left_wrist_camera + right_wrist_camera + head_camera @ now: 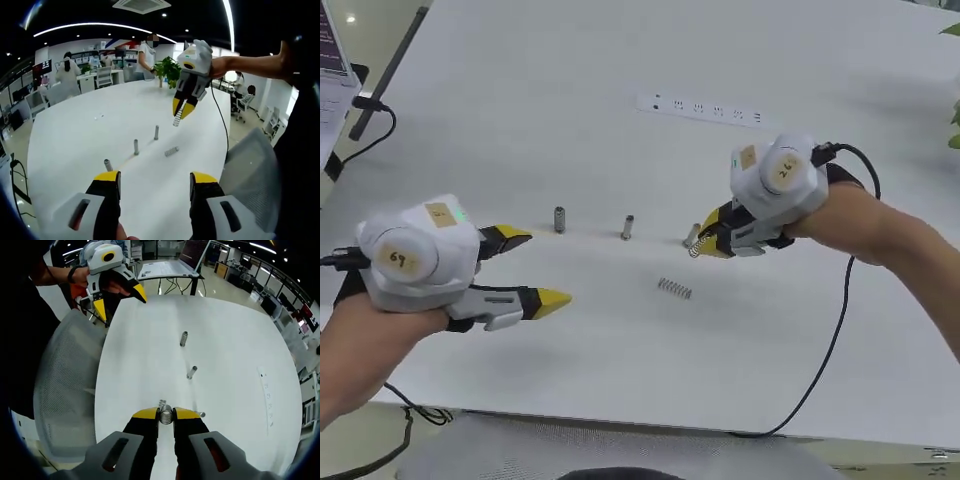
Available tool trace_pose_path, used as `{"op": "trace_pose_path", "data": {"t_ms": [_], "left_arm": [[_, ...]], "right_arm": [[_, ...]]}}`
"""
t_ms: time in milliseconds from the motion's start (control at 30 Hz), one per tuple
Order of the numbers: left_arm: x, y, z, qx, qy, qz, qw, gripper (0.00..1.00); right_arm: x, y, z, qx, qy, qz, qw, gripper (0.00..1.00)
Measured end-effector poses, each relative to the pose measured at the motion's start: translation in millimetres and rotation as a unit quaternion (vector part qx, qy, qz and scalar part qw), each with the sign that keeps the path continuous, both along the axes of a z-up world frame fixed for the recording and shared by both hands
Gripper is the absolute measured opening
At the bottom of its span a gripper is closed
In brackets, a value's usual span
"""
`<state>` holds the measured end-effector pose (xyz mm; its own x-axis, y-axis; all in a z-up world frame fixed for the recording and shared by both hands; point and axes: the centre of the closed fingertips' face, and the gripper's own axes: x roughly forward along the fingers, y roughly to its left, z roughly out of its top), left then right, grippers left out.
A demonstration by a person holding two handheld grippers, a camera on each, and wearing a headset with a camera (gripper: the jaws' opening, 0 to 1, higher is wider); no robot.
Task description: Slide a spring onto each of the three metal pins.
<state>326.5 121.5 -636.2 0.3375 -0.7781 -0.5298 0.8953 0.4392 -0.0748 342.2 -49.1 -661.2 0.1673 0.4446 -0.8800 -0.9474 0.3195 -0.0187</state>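
Firstly, head view: on a white workbench (pixel 620 60) three short grey metal pins stand in a row. The leftmost pin (pixel 560 219) looks thicker and ribbed, the middle pin (pixel 627 227) bare. The right gripper (pixel 705 247), white with yellow tips, pinches a small coiled steel spring (pixel 696 250) just beside the rightmost pin (pixel 692 233). A second loose spring (pixel 674 288) lies flat, nearer the person. The left gripper (pixel 542 267) carries a handwritten "69"; the right one's label is too unclear to read.

Left gripper view: its fingers are spread wide, holding nothing.

Right gripper view: its fingers squeeze the spring, seen end-on.

3 metal pins (pixel 627 227) in a row, loose spring (pixel 674 288) lying nearby
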Motion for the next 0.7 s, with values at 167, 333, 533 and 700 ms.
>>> {"op": "trace_pose_path", "data": {"t_ms": [167,333,533,700], "left_arm": [[1.6,9.6,0.9,0.0,0.0,0.011,0.9999,0.53],[4.3,21.3,1.2,0.001,0.001,0.027,0.9996,0.56],[5.1,32.1,0.1,0.002,0.003,0.039,0.9993,0.58],[4.7,39.5,-0.9,0.005,0.004,0.045,0.9989,0.6]], "right_arm": [[9.5,0.2,-2.4,0.002,0.004,0.001,1.0,0.09],[17.2,0.7,-5.6,-0.004,0.003,0.0,1.0,0.09],[21.8,6.1,-8.6,-0.002,0.008,0.007,0.9999,0.09],[26.6,7.8,-12.7,-0.006,0.009,0.008,0.9999,0.09]]}}
